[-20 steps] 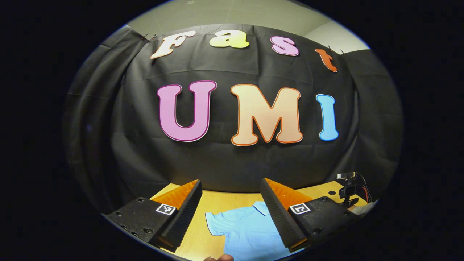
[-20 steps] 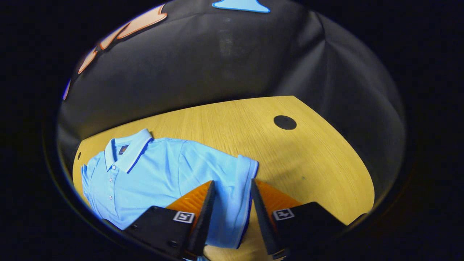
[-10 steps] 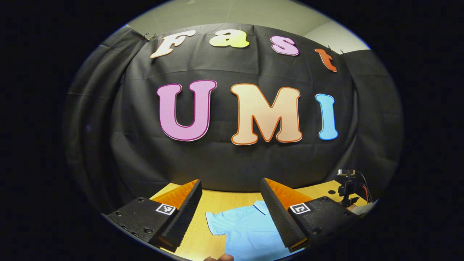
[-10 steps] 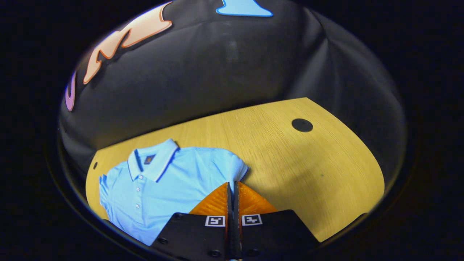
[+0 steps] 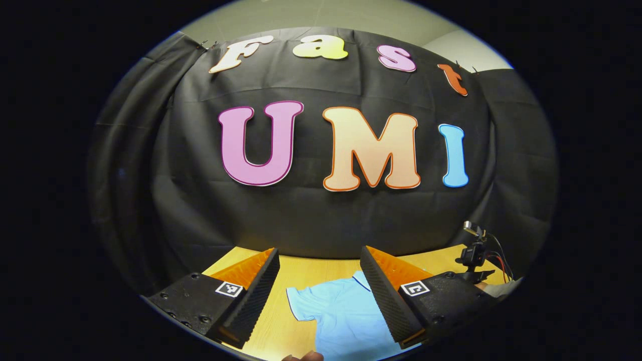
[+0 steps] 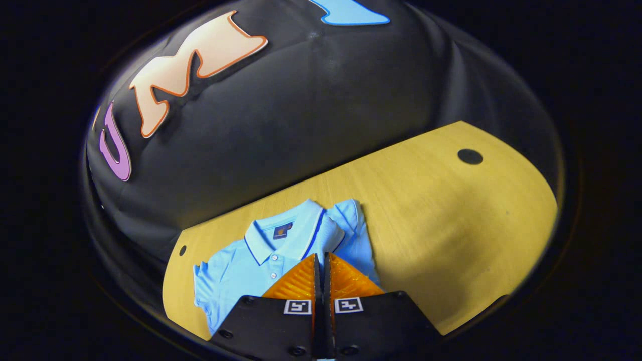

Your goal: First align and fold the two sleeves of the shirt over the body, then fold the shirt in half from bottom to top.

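While the right gripper point(image 6: 321, 258) points down over the shirt point(image 6: 241, 263) with its two fingers pressed together, whether cloth is pinched between them cannot be told; one sleeve point(image 6: 353, 225) lies doubled back just ahead of its tips, beside the collar point(image 6: 281, 235), and the other sleeve spreads flat to its left on the wooden table point(image 6: 451, 215); the left gripper point(image 5: 318, 268) is held level, jaws wide apart and holding nothing, with the shirt point(image 5: 336, 311) lying below and between its fingers; the other gripper point(image 5: 474, 250) stands off to its right.
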The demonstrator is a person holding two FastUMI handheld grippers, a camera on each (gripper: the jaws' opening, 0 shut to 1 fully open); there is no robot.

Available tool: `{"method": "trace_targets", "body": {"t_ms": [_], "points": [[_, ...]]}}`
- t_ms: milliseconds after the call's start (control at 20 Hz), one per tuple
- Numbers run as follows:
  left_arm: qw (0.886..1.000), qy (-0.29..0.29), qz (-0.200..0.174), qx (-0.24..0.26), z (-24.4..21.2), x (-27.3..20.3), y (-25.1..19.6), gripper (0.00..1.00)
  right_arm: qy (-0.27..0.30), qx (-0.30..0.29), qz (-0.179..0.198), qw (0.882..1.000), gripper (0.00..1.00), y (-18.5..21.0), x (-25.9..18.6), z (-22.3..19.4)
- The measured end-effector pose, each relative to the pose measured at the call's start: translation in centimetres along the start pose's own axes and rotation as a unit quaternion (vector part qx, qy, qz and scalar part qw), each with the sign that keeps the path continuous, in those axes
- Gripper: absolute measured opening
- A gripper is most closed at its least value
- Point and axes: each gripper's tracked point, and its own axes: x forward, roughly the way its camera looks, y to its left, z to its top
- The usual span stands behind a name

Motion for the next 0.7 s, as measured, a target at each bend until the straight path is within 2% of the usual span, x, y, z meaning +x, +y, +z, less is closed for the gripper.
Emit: {"method": "trace_targets", "body": {"t_ms": [250, 350, 500, 700], "points": [[1.0, 0.015, 0.007, -0.005, -1.1, 0.7, 1.7, 0.98, 0.039, 0.027, 0.016, 0.999, 0.03, 1.5, 1.0, -2.6], [1.0, 0.022, 0.008, -0.012, -1.9, 1.3, 2.0, 0.98, 0.03, 0.019, 0.03, 0.999, 0.41, 2.4, 0.2, -2.2], [0.999, 0.027, 0.013, -0.014, -2.8, 2.4, 2.1, 0.98, -0.004, -0.023, 0.036, 0.999, 0.97, 2.5, -2.1, -0.2], [0.999, 0.041, 0.016, -0.011, -5.1, 4.3, 2.0, 0.99, -0.037, -0.07, 0.045, 0.996, 0.97, 2.8, -6.3, 1.8]]}}
